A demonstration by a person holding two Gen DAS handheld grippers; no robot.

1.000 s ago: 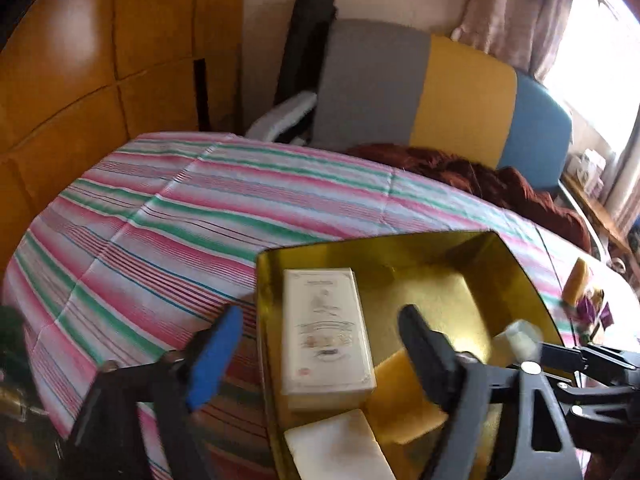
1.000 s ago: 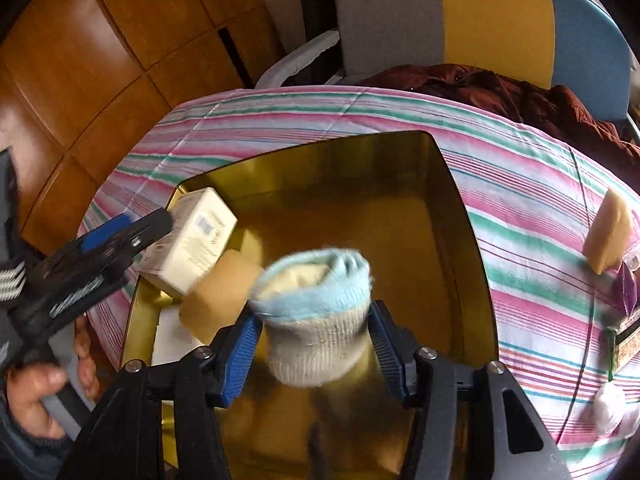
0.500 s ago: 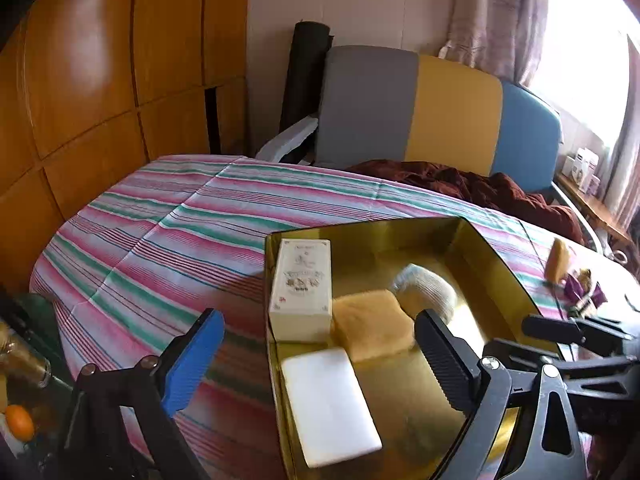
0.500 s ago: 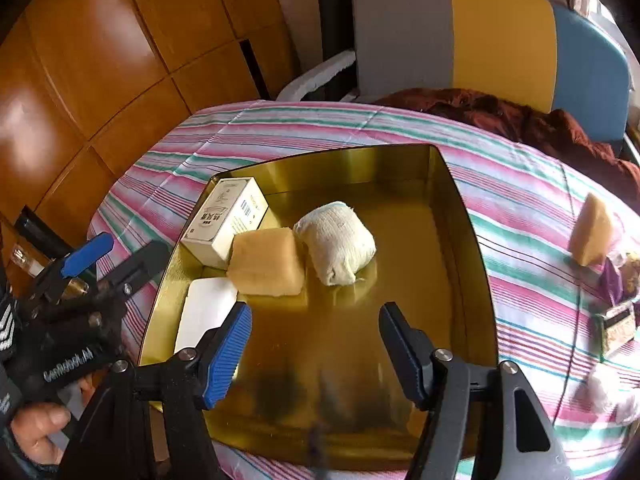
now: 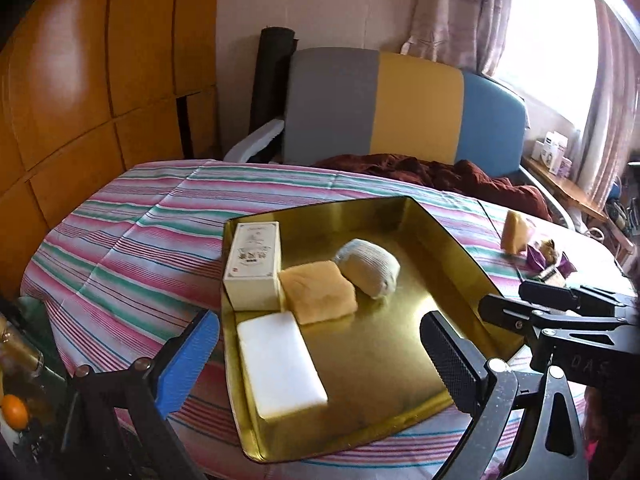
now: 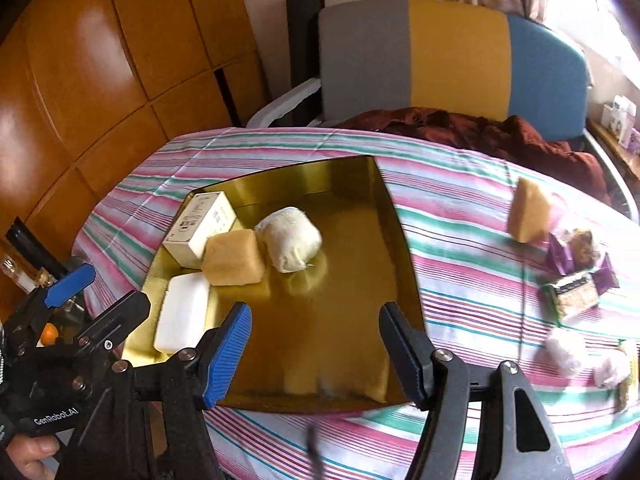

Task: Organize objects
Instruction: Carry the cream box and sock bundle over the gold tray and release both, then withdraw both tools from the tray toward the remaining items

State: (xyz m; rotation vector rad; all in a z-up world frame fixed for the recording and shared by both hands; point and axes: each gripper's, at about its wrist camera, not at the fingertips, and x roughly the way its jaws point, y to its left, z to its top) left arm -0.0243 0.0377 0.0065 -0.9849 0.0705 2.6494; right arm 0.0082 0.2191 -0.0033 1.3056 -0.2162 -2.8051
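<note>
The rolled sock point(image 6: 289, 239) lies inside the gold tray point(image 6: 394, 216), touching the yellow sponge point(image 6: 233, 258) (white box point(image 6: 200, 223) & white block point(image 6: 182, 312) nearby). Left gripper point(image 5: 316, 354) and right gripper point(image 6: 316, 350) hover at the tray's near edge, both wide open, holding nothing.

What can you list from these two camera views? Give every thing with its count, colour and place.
tray: 1, gold, on striped cloth
carton: 1, cream, tray's far left corner
sponge: 1, yellow, in tray beside carton
rolled sock: 1, white, in tray right of sponge
white block: 1, white, tray's near left
loose sponge: 1, yellow, on cloth right of tray
snack packets: several, purple and green, right of tray
tablecloth: 1, pink-green stripes
chair: 1, grey, yellow, blue, behind table
left gripper: open
right gripper: open
</note>
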